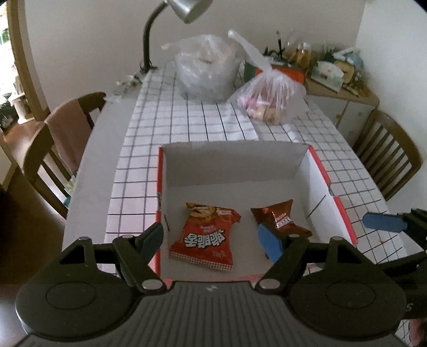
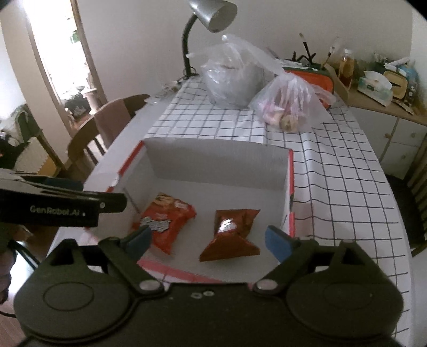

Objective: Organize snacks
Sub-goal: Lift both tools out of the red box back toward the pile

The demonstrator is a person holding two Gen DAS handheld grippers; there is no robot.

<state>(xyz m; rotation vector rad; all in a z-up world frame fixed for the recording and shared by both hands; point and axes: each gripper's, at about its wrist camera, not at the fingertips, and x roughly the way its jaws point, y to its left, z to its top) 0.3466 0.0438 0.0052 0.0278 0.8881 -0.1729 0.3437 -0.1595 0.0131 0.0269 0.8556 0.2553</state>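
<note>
A white cardboard box with a red rim [image 1: 232,165] [image 2: 213,165] stands open on the checked tablecloth. Two snack packets lie flat on its floor. The red packet [image 1: 205,237] [image 2: 168,219] is on the left, the brown packet [image 1: 280,216] [image 2: 232,232] on the right. My left gripper [image 1: 210,237] hovers above the box's near left part, open, with nothing between its pads. My right gripper [image 2: 208,237] hovers above the near right part, open wide and holding nothing. One blue fingertip [image 1: 381,221] of the right gripper shows at the edge of the left wrist view.
Two plastic bags sit at the far end of the table, a clear one [image 1: 208,72] and one with pink sweets [image 1: 269,98]. A desk lamp [image 1: 186,10] leans over them. Wooden chairs [image 1: 61,149] [image 1: 389,152] flank the table. A cluttered cabinet [image 2: 381,88] stands at the back right.
</note>
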